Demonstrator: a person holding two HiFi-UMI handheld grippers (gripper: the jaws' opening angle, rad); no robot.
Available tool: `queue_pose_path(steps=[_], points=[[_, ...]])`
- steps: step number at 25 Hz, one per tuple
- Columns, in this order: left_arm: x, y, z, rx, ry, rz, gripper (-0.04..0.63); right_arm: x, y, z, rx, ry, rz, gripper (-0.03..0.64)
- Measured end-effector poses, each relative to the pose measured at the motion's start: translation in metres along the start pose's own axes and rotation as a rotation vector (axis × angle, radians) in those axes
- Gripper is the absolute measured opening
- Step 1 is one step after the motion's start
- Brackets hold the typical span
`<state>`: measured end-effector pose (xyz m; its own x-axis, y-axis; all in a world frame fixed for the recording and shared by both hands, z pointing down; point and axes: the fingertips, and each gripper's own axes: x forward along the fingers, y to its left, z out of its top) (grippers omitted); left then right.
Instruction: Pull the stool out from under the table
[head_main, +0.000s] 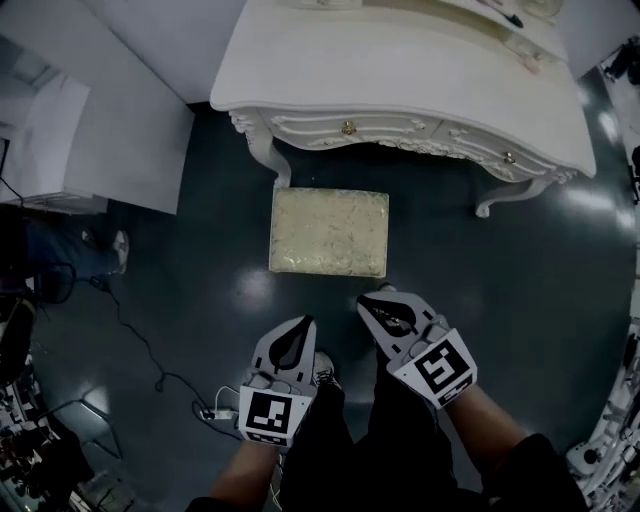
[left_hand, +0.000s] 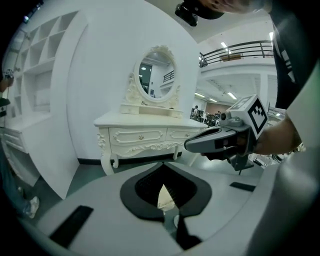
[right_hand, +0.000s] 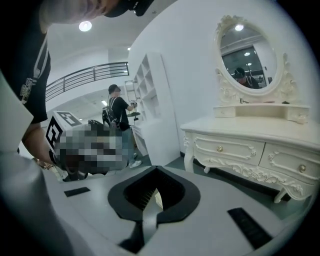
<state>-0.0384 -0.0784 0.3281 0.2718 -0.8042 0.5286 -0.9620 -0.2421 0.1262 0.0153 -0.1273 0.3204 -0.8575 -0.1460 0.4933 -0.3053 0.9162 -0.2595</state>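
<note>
Both the left gripper (head_main: 300, 330) and the right gripper (head_main: 372, 305) have their jaws pressed together on nothing, and they are held side by side short of the stool (head_main: 329, 232). The stool stands on the floor (head_main: 200, 260) just in front of the table (head_main: 400, 70), clear of its edge, so the pull looks done. Dragging it further would mean opening the jaws and reaching down.

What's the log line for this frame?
stool: in front of table, out from under it | left gripper: jaws shut, empty | right gripper: jaws shut, empty | contact with stool: none
</note>
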Motion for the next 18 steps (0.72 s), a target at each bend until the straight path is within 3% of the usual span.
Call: queue_pose_path(steps=[6,18], points=[[-0.081,-0.006,0.041,0.084,-0.023,-0.058,0.008,-0.044,0.049,0.061,-0.015,-0.093,-0.117,0.028],[-0.196,-0.063,0.058,0.103,-0.066,-0.223,0.008,-0.127,0.178,0.122,-0.042,-0.189,-0.237,0.028]])
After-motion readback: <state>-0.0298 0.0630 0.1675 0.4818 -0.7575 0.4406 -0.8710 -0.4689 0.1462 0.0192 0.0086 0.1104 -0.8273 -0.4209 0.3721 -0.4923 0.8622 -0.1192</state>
